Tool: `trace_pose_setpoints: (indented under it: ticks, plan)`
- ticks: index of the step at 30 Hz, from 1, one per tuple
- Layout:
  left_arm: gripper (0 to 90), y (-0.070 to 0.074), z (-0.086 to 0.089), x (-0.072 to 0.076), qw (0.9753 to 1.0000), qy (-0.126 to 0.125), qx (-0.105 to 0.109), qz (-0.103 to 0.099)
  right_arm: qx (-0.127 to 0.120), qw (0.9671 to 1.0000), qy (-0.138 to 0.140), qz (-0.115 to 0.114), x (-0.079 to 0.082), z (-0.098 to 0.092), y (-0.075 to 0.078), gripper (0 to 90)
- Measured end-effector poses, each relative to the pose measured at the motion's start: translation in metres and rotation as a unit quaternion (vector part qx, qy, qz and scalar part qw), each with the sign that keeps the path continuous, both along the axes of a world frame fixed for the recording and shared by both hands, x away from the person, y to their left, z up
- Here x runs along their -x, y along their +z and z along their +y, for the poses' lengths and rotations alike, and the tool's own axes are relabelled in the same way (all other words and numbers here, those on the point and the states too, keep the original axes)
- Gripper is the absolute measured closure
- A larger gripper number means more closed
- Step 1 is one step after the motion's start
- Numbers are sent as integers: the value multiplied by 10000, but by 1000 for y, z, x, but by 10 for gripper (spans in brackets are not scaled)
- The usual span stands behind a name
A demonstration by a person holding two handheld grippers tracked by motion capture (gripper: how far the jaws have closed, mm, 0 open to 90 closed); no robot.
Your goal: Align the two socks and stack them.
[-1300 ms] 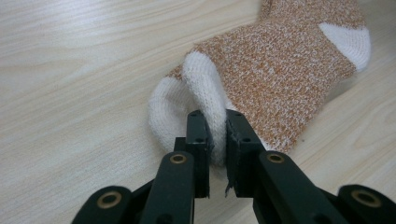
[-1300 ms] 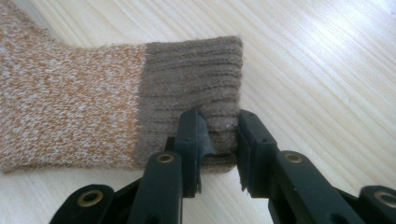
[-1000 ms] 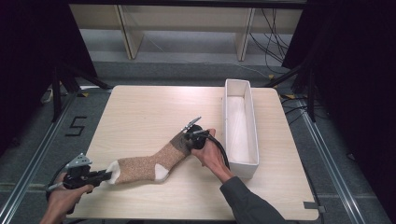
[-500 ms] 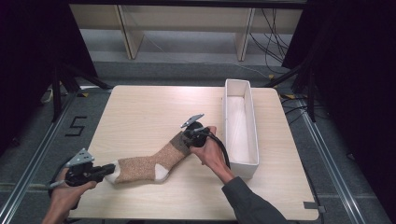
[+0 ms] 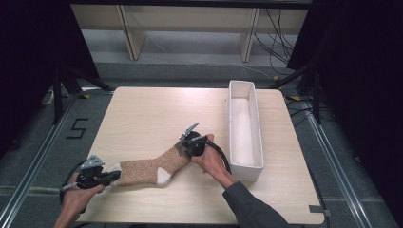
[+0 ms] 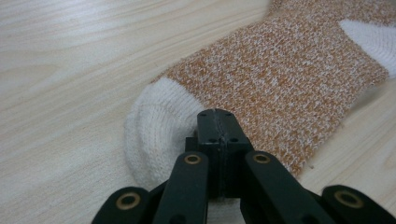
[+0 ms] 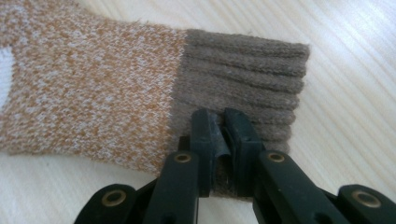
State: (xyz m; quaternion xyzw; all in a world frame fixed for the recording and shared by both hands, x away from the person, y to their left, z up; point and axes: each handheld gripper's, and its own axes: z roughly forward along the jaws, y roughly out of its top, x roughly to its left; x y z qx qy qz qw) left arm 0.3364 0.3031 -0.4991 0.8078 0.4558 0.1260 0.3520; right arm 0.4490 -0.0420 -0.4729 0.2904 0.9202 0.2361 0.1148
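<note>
Far tabletop (image 5: 157,114) open; bin (image 5: 244,166) blocks right.

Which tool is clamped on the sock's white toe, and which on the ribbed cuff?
The left tool is shut on the sock's white toe; the right tool pinches the grey-brown ribbed cuff at the opposite end.

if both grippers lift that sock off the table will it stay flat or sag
The sock is soft knit lying limp, so its middle would probably sag between the left gripper and right gripper. It looks light, and the fuzzy weave seems unlikely to slip.
</note>
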Motion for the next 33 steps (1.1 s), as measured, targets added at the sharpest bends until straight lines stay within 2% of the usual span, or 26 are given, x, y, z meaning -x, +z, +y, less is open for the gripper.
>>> trace_pose_setpoints:
  ticks: [1,2,4,6,8,10,11,12,15,16,17,18,21,22,23,25,27,32,33]
  plan:
    - [889,1,0,-1,9999,-45,-113,4,-9,10000,12,5,1,-1,0,827]
    - [890,0,-2,-1,10000,-12,-60,-37,-11,10000,19,31,2,-1,0,827]
    - [890,0,-2,0,9999,-31,-100,-45,33,10000,56,-13,3,-1,0,827]
    - [890,0,-3,0,9999,-30,-84,-54,60,10000,-7,76,7,-1,1,826]
    - [891,1,-3,0,9999,-49,-112,-65,42,10000,24,38,6,-1,3,824]
    - [893,3,-5,0,9998,-71,-177,-101,-52,10000,50,-61,5,0,6,828]
    - [893,5,-6,1,9997,-101,-209,-123,-211,9997,73,-100,5,4,10,839]
    - [893,5,-8,1,9996,-103,-139,-200,-308,9994,113,-131,5,6,11,841]
    - [893,11,-15,1,9993,-237,-103,-272,-393,9989,245,1,5,14,9,841]
    - [893,11,-15,1,9993,-237,-103,-272,-393,9989,245,1,5,14,9,841]
    - [893,10,-17,1,9992,-273,-124,-247,-338,9990,290,102,4,18,1,841]
    - [893,6,-18,0,9989,-364,-266,-138,-322,9989,287,190,3,19,-2,843]
    - [893,1,-17,-1,9993,-345,-173,-18,-316,9987,327,226,2,19,-7,850]
    - [893,0,-17,0,9995,-307,-92,-35,-284,9989,283,262,3,20,-7,850]
    - [893,1,-16,1,9993,-336,-151,-30,-219,9987,390,231,5,19,-7,850]
    - [893,-1,-19,6,9992,-368,-101,-101,-157,9987,427,207,10,18,-7,850]
    - [893,0,-20,10,9988,-452,-110,-132,-153,9986,455,235,13,17,-6,850]
    - [893,0,-20,20,9988,-467,-101,-117,-184,9977,593,273,29,10,-6,847]
    - [893,0,-20,24,9988,-465,-89,-91,-255,9974,613,265,35,7,-7,847]
